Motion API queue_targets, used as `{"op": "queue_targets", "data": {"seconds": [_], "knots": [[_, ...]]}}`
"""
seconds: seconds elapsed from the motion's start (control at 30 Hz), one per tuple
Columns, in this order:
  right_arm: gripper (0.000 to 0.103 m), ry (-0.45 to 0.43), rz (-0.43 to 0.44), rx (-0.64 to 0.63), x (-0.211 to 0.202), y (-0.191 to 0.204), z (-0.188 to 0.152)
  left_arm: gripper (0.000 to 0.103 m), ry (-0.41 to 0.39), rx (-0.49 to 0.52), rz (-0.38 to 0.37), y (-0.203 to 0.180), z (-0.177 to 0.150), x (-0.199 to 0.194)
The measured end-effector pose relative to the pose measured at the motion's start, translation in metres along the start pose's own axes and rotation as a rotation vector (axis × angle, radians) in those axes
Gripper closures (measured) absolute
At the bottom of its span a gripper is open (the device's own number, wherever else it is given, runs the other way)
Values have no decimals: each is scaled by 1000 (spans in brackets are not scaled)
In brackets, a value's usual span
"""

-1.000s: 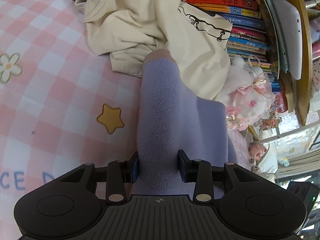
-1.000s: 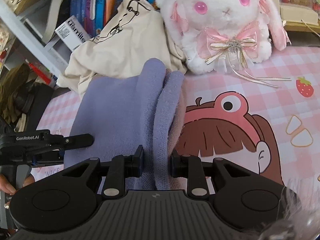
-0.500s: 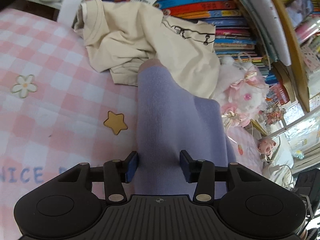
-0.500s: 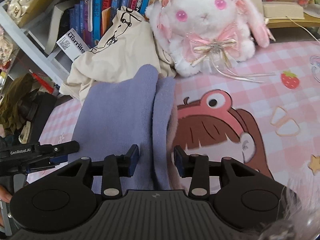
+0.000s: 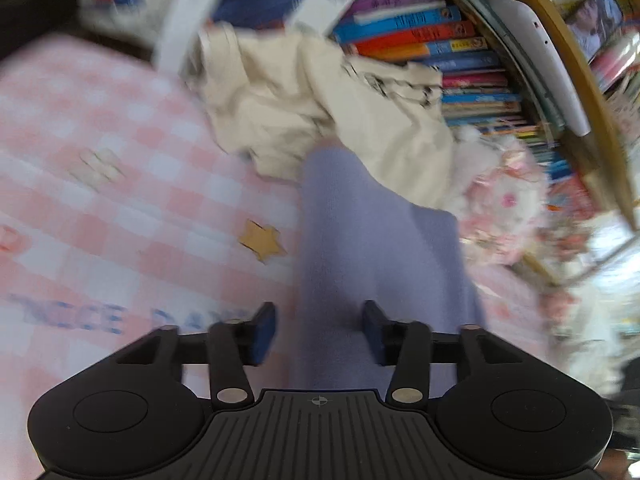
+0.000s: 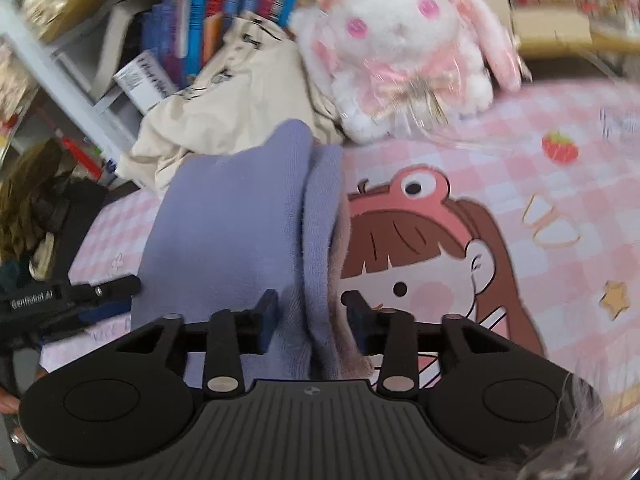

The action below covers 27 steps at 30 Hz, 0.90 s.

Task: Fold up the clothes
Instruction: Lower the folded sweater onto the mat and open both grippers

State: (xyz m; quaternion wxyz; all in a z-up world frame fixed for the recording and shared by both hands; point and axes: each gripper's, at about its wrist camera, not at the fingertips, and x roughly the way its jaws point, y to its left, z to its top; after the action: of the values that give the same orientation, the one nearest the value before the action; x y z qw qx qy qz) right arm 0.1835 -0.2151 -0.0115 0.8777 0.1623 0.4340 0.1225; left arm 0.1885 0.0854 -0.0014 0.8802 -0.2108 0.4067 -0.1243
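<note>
A folded lavender knit garment (image 5: 372,240) lies on the pink checked cloth (image 5: 120,208); it also shows in the right wrist view (image 6: 232,220), with its folded edge on the right. My left gripper (image 5: 319,332) is open, its jaws apart on either side of the garment's near end. My right gripper (image 6: 312,320) is open too, astride the garment's folded edge. A crumpled cream T-shirt (image 5: 320,104) lies just behind the garment, against the books; it shows in the right wrist view too (image 6: 240,96). The left gripper's fingers (image 6: 100,292) show at the left of the right wrist view.
A white and pink plush rabbit (image 6: 400,48) sits behind the garment on the right, also in the left wrist view (image 5: 504,196). A shelf of books (image 5: 432,40) stands behind the clothes. The cloth carries a cartoon girl print (image 6: 432,264).
Both grippers have opened wider and let go of the lavender garment, which now lies flat. Both have pulled back and up a little; the view is blurred by motion.
</note>
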Motion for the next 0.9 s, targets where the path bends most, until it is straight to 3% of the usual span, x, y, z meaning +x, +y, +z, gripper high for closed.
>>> {"op": "queue_targets", "data": {"seconds": [0.07,0.17,0.27,0.43,0.53,0.7,0.9], "knots": [[53,-30,-12,-58,-11,6,-5,46,-51,63,58,-13,-6,-13],[43,-67,-48,-122,-28,14,-16,36,-103,137,84,-31,-21,-33],[38,-103,-95,-174,-46,21,-32,28,-143,186,117,-48,-40,-51],[17,-129,-180,-240,-74,30,-60,26,-157,130,174,-62,-76,-76],[10,-156,-197,-254,-92,31,-81,23,-174,132,202,-70,-98,-91],[8,-192,-232,-258,-113,30,-110,19,-208,241,266,-85,-120,-105],[7,-200,-281,-266,-120,24,-119,9,-201,280,326,-92,-131,-106]]}}
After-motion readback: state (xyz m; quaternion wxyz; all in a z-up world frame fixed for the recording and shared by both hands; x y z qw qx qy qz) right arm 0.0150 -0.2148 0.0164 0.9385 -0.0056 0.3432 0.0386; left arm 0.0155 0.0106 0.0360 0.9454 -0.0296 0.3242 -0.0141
